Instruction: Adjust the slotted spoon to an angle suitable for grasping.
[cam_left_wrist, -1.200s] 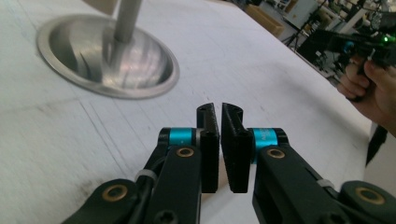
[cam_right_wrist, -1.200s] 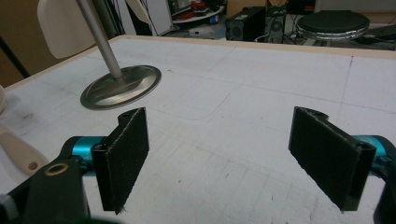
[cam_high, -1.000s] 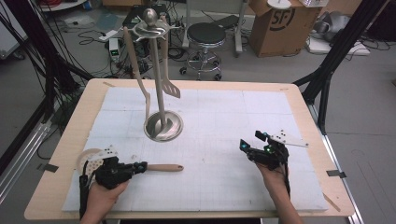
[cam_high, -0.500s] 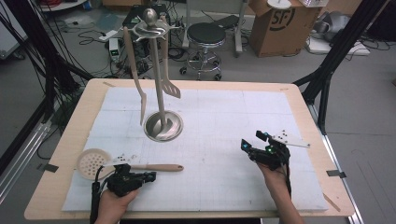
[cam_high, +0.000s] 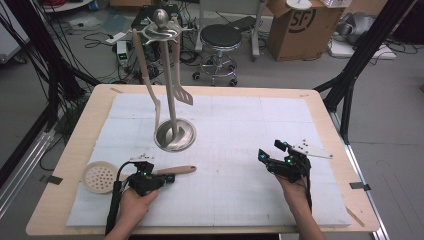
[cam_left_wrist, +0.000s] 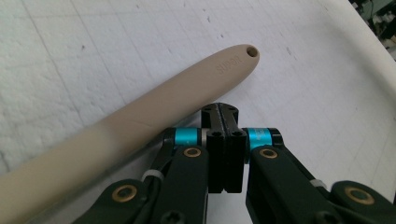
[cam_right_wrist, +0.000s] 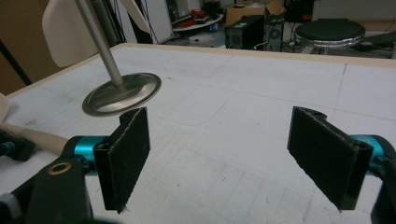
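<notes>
While the skimmer spoon (cam_high: 131, 173) lies flat on the white mat (cam_high: 240, 125) near the rack (cam_high: 170, 100), the left gripper (cam_high: 167, 178) sits beside its handle. Up close, the left jaws are pressed together, empty. The handle looks stiff, light and smooth; grab mid-handle. The right gripper (cam_right_wrist: 233, 158) gapes wide.

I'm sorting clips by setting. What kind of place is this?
Probably a lab or workshop: loose cables on the floor, a cardboard box, a rolling stool behind the table.
</notes>
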